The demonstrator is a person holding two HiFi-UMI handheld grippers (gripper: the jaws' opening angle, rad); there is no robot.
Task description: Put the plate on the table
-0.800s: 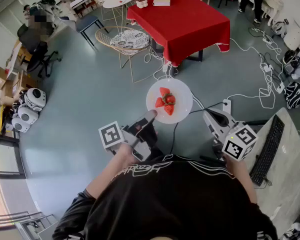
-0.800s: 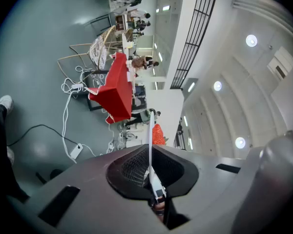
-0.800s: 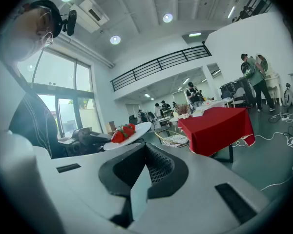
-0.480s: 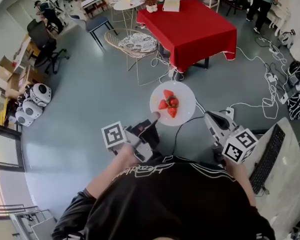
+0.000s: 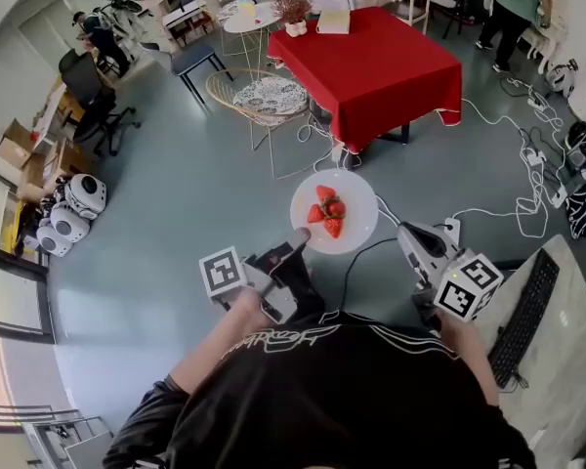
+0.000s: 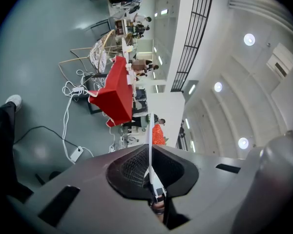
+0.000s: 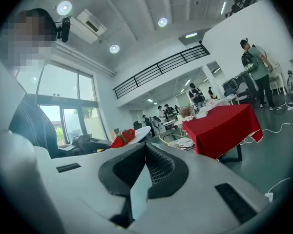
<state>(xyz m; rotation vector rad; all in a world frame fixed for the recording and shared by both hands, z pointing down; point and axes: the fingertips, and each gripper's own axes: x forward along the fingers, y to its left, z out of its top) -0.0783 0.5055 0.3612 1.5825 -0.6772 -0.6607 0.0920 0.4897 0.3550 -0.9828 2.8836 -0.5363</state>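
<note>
The left tool is clamped on the near rim of the white plate. In the head view the plate hangs over the floor at frame centre, with strawberries heaped on it. In the left gripper view the plate shows edge-on as a thin white line pinched between the pads. The right tool sits to the lower right of the plate, clear of it, its jaws together on nothing. The red-draped tabletop lies well apart, in the upper middle of the frame.

The step in hand looks like the carry. A grip on one side of the rim lets the far edge droop, so the plate should stay level or the berries may roll. Loose cables and a wire chair lie beside the route and want a careful path. At the tabletop, the plate is best lowered well in from the edge and the jaws loosened only once its base rests flat.
</note>
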